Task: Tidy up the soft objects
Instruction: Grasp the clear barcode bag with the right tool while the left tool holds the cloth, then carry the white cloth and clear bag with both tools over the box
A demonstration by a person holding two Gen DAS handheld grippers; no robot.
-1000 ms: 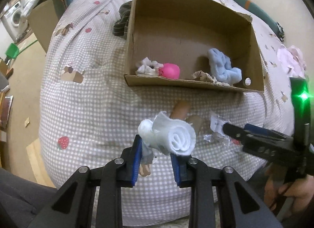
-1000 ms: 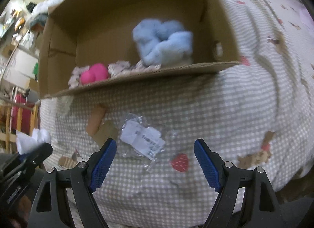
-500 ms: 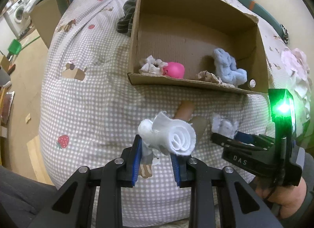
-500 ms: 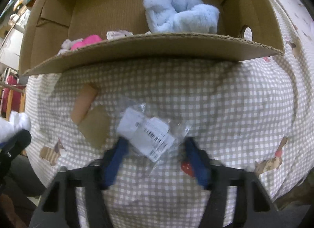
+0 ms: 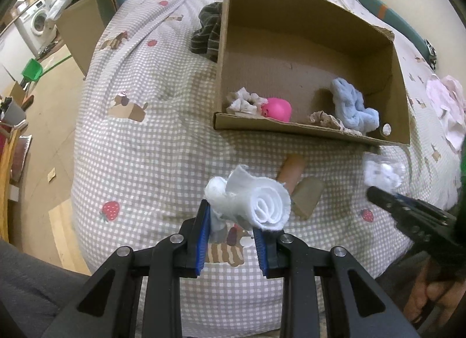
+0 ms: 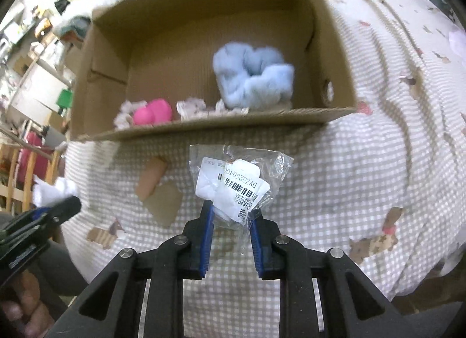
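Left gripper closed on a rolled white fleece cloth, blue-padded fingers pinching the cloth's lower part, the spiral end of the roll bulging up above and past the right fingertip. Held clear above the grey-and-white checked bedspread, near the bed's front edge.

Right gripper clamped on a clear plastic packet with a white barcode label, blue fingers gripping its lower corner, most of the packet standing up beyond the fingertips. Packet raised off the bedspread, just short of the near wall of an open brown cardboard box. From the left wrist view, same packet blurred at the right, above the dark tip of the right gripper.

Inside the box, along the near wall: a fluffy light-blue cloth toward the right corner, a small bright-pink soft ball toward the left, pale crumpled patterned fabric pieces beside and between them.

On the bedspread between box and grippers, a tan cylinder-shaped piece and a flat brownish cardboard-coloured scrap, touching each other. A dark striped garment bunched against the box's left outer wall. Pink-white fabric at the bed's right edge.
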